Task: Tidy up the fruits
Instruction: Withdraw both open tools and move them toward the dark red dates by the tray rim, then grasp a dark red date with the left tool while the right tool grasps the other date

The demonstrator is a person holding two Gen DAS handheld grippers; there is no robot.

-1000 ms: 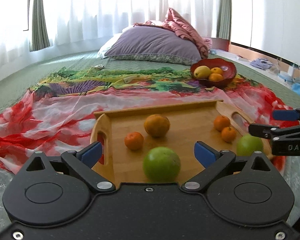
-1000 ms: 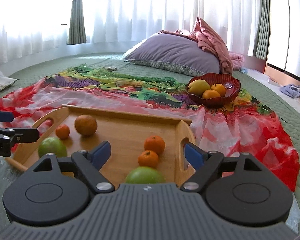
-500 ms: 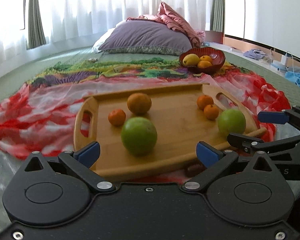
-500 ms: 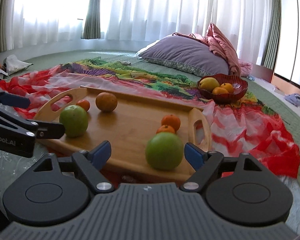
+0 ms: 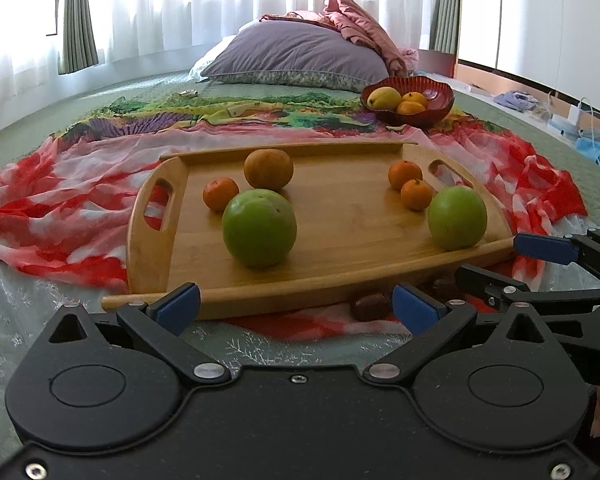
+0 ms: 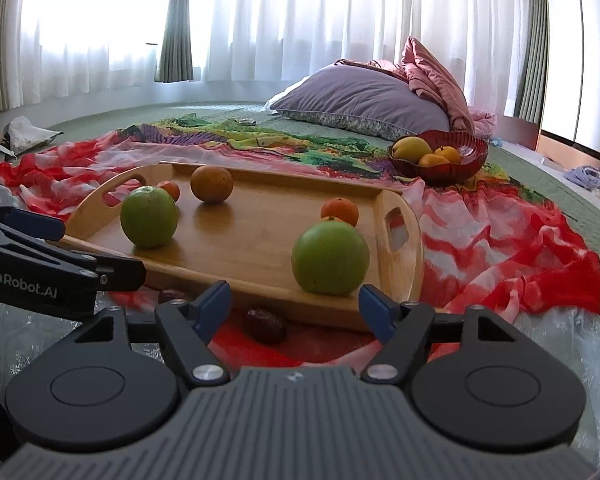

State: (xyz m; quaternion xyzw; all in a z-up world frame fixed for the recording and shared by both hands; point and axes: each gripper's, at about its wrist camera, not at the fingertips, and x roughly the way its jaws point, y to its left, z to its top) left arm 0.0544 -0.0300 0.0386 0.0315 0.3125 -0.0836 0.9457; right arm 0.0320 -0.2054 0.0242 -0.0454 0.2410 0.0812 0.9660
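Note:
A wooden tray (image 5: pixel 352 236) lies on a red patterned cloth on the bed. On it are two green apples (image 5: pixel 259 227) (image 5: pixel 457 217), a large orange (image 5: pixel 268 169) and three small mandarins (image 5: pixel 220 193). A red bowl (image 5: pixel 440 110) with a mango and oranges stands behind. My left gripper (image 5: pixel 296 306) is open and empty just before the tray's near edge. My right gripper (image 6: pixel 294 306) is open and empty, near the right apple (image 6: pixel 330 258). A dark plum (image 6: pixel 265 325) lies on the cloth below the tray edge; it also shows in the left wrist view (image 5: pixel 370 305).
A purple pillow (image 5: pixel 296 56) and pink bedding lie at the back under curtained windows. The red cloth (image 5: pixel 56 208) spreads around the tray. Clear plastic sheeting (image 6: pixel 572 344) covers the near bed. Clutter lies at the far right (image 5: pixel 580 120).
Both grippers have pulled back and lowered from over the tray to in front of its near edge. The fruits have not moved. The plum has come into view.

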